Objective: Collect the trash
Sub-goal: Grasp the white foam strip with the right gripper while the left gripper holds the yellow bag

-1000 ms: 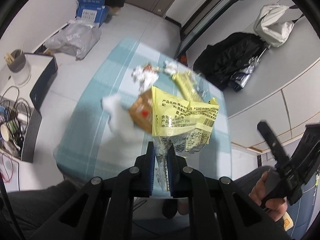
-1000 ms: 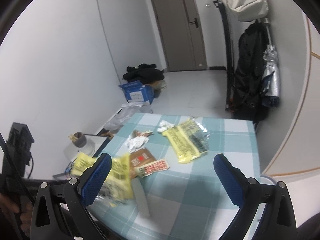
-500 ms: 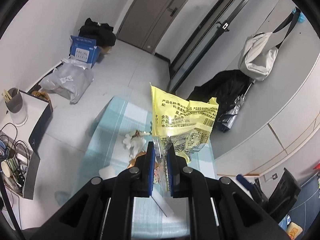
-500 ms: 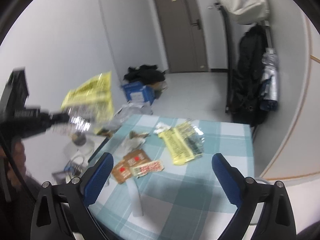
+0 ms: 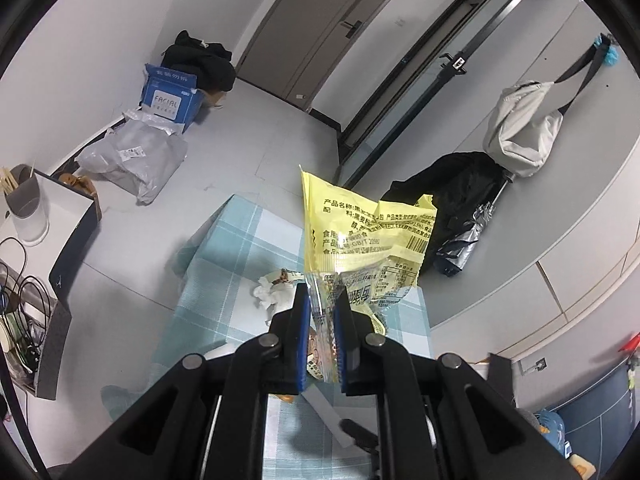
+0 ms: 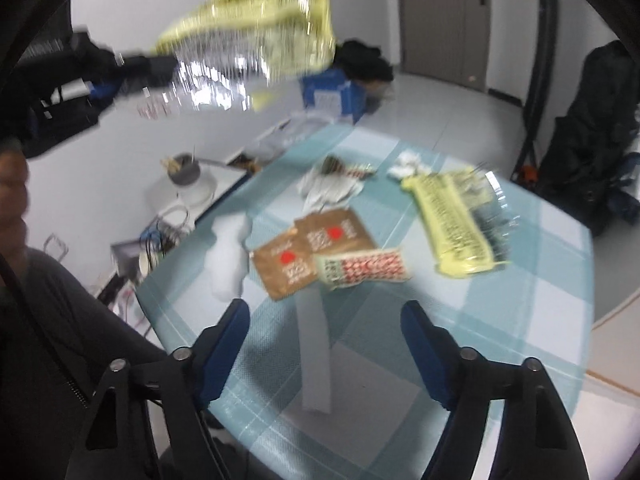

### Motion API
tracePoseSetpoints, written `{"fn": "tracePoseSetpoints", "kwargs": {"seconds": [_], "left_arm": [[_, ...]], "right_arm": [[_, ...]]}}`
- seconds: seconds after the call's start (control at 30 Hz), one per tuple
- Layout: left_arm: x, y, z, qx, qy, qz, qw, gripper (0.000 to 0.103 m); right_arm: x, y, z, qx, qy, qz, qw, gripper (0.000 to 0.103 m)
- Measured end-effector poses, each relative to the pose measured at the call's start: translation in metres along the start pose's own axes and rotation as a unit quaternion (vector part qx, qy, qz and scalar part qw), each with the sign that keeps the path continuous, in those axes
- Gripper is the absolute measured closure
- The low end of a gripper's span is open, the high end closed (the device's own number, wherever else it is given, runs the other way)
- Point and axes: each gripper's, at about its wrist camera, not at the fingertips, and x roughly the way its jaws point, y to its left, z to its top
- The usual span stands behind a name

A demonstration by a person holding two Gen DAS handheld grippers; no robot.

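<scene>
Left wrist view: left gripper (image 5: 322, 312) clamped on yellow wrapper (image 5: 362, 232), lifted above checked table (image 5: 224, 280); grey floor, door behind.
Right wrist view: right gripper (image 6: 325, 324) jaws apart, just been closing, nothing between; brown packets (image 6: 312, 248) on the table.

Yellow wrapper (image 5: 362, 236); seemingly teal-checked tablecloth (image 5: 240, 280)

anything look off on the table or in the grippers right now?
Nothing damaged or spilled. The table is littered: brown packets, a red-patterned wrapper, a second yellow wrapper, crumpled tissues. The left gripper holds one yellow wrapper aloft; the right gripper, closing, holds nothing.
</scene>
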Motion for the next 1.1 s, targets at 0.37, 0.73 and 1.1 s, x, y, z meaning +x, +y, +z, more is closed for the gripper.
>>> {"fn": "tracePoseSetpoints", "kwargs": {"seconds": [0.37, 0.73, 1.1], "left_arm": [[0.005, 0.007, 0.002, -0.003, 0.011, 0.011, 0.9999, 0.096], [0.012, 0.010, 0.001, -0.001, 0.024, 0.015, 0.9996, 0.096], [0.014, 0.002, -0.004, 0.012, 0.030, 0.027, 0.9991, 0.096]], "right_arm": [[0.053, 0.021, -0.004, -0.043, 0.051, -0.025, 0.997, 0.050], [0.063, 0.022, -0.004, -0.049, 0.060, -0.036, 0.996, 0.087], [0.033, 0.000, -0.004, 0.001, 0.033, -0.026, 0.999, 0.089]]}}
